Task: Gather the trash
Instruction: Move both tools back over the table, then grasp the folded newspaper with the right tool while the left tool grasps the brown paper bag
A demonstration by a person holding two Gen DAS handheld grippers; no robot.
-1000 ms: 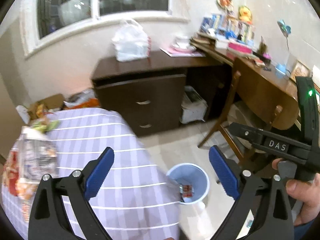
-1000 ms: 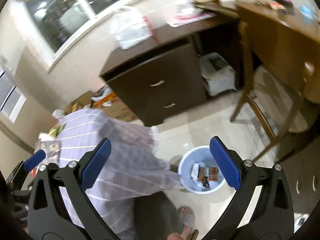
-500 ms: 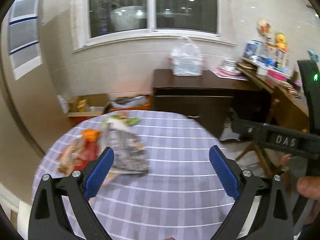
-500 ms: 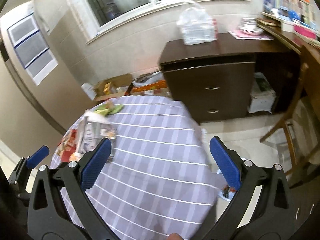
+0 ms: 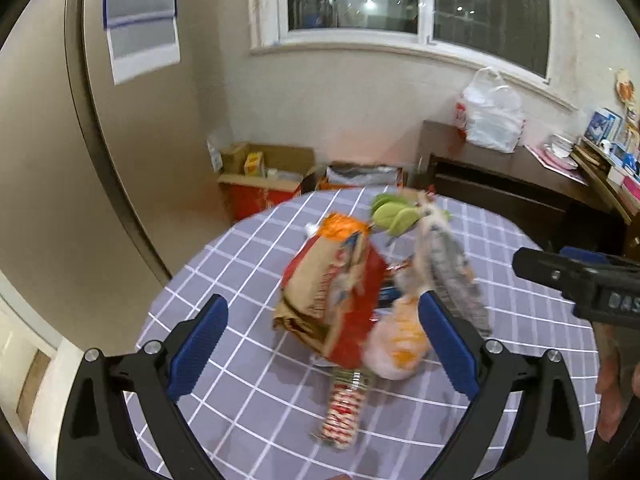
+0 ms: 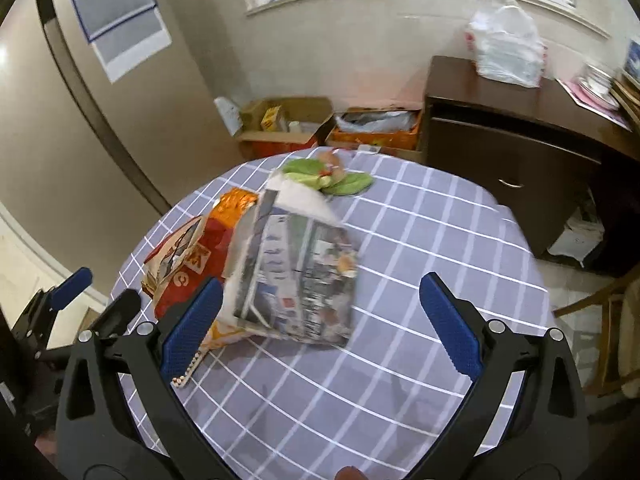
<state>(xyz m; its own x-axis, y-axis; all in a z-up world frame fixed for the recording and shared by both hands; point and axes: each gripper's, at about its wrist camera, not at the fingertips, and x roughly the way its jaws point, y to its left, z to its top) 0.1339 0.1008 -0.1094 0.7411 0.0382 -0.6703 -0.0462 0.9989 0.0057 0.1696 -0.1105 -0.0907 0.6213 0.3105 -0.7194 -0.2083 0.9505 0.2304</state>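
left claw [image 5: 320, 344]: blue-padded jaws spread wide, nothing held, hovering over near part of pile.
right claw [image 6: 318, 320]: jaws equally wide, empty; left pad overlaps near corner of pile in view, contact not confirmable.
trash pile: sits left-of-centre on round table with lilac white-checked cloth [image 5: 520, 320], straight ahead of both claws.
red-and-orange crinkled snack bag [image 5: 332, 284]: dead ahead between left claw's jaws, long axis running away from claw toward the wall.
grey printed newspaper bundle [image 6: 304, 272]: ahead and slightly left of right claw, leaning on the snack bag's right side, long axis also running away.
clear plastic bottle with red-white label [image 5: 344, 412]: closest item to left claw, lying flat, pointing roughly along claw's axis, cap end tucked under the bags.
pale orange-and-white plastic wrapper [image 5: 396, 344]: just inside left claw's right pad.
green leafy scraps [image 6: 328, 178]: far edge of pile, beyond the newspaper.
nearer arm: left for bottle and snack bag; right for newspaper. Judgement only.
left view only: bottle, pale wrapper.
right view only: short string of small white beads [image 6: 186, 372] on cloth by right claw's left pad; newspaper's flat printed face, seen edge-on and blurred from left.
bin: not visible in either view.
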